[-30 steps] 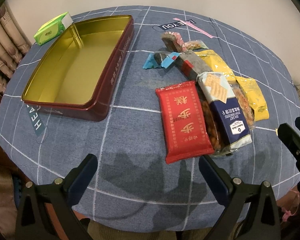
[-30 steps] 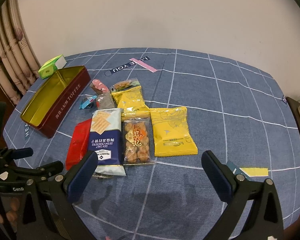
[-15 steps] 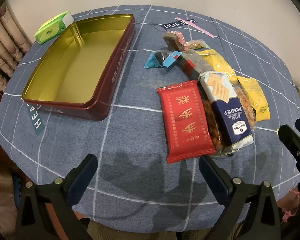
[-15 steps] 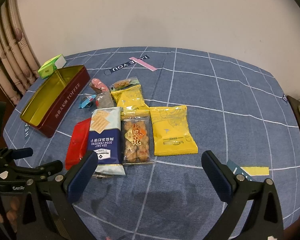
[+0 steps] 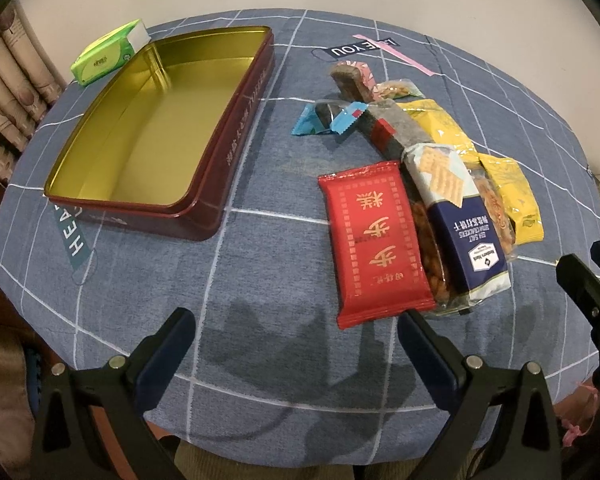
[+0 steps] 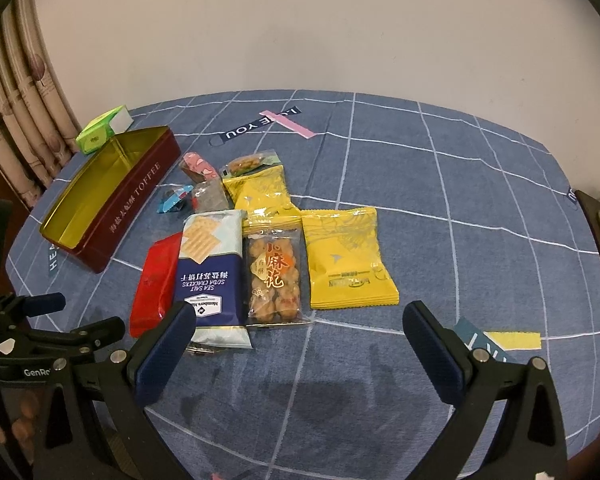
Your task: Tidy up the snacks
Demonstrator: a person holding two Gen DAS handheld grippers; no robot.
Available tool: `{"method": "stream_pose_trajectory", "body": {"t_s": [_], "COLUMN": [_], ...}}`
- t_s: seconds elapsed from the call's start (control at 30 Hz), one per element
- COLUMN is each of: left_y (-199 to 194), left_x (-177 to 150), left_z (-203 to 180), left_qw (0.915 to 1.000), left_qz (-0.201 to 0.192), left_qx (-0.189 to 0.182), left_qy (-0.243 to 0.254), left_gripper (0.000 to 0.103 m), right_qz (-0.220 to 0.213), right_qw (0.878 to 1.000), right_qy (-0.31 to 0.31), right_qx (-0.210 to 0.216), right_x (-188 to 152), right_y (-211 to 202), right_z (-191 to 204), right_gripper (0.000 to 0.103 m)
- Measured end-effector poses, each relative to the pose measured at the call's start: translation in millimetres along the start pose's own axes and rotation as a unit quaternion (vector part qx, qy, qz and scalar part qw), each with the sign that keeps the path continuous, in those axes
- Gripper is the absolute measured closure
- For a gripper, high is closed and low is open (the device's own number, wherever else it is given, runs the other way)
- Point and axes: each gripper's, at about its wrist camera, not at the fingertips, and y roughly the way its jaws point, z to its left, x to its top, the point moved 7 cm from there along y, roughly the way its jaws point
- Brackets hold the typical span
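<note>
An open maroon toffee tin (image 5: 236, 152) (image 6: 132, 196) with a bare gold inside sits at the table's left. To its right lies a heap of snacks: a red packet (image 5: 374, 240) (image 6: 156, 280), a blue soda cracker pack (image 5: 456, 228) (image 6: 210, 268), a clear bag of fried twists (image 6: 274, 276), two yellow packets (image 6: 346, 256) (image 6: 260, 192) and small wrapped sweets (image 5: 328, 118). My left gripper (image 5: 296, 354) hovers open at the near edge, just short of the red packet. My right gripper (image 6: 300, 344) is open, in front of the twists bag.
A green tissue pack (image 5: 108, 52) lies behind the tin. The blue checked tablecloth (image 6: 460, 208) covers a round table with bare cloth on the right half. Curtains (image 6: 16, 92) hang at the left, and a chair edge (image 6: 596, 224) shows at the far right.
Both views have crept slightly forward toward the snack heap. Nothing on the table has moved and both grippers stay open.
</note>
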Motion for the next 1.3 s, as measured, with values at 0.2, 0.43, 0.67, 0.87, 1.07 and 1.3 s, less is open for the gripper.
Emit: {"method": "stream_pose_trajectory", "body": {"t_s": [0.2,0.43,0.67,0.87,1.07,1.3], "left_y": [0.7,4.0,7.5,12.6,17.5,22.7], "left_x": [1.4,1.9,3.3,7.4,13.2,15.7], "left_z": [2.3,4.5,4.5,6.4,5.5,1.9], "left_qw": [1.0,1.0,1.0,0.9999,0.9998,0.9998], "left_qz": [0.0,0.004,0.003,0.005,0.005,0.011], "left_qx": [-0.001,-0.001,-0.004,0.0,-0.008,-0.008], "left_qy": [-0.001,-0.004,-0.007,-0.013,-0.018,-0.015], "left_gripper": [0.0,0.0,0.0,0.0,0.0,0.0], "right_qz": [0.001,0.006,0.028,0.051,0.064,0.072], "right_qw": [1.0,1.0,0.999,0.999,0.998,0.997], "right_qy": [0.007,-0.006,-0.013,-0.005,-0.001,-0.002], "right_qx": [-0.006,-0.027,-0.025,-0.019,-0.013,-0.008], "right_x": [1.5,6.1,15.5,20.3,23.3,25.7], "right_y": [3.5,14.5,38.9,64.1,82.2,95.6], "right_z": [-6.0,-17.4,-27.1,-35.5,-41.5,-42.2], "right_gripper": [0.0,0.0,0.013,0.021,0.022,0.028]}}
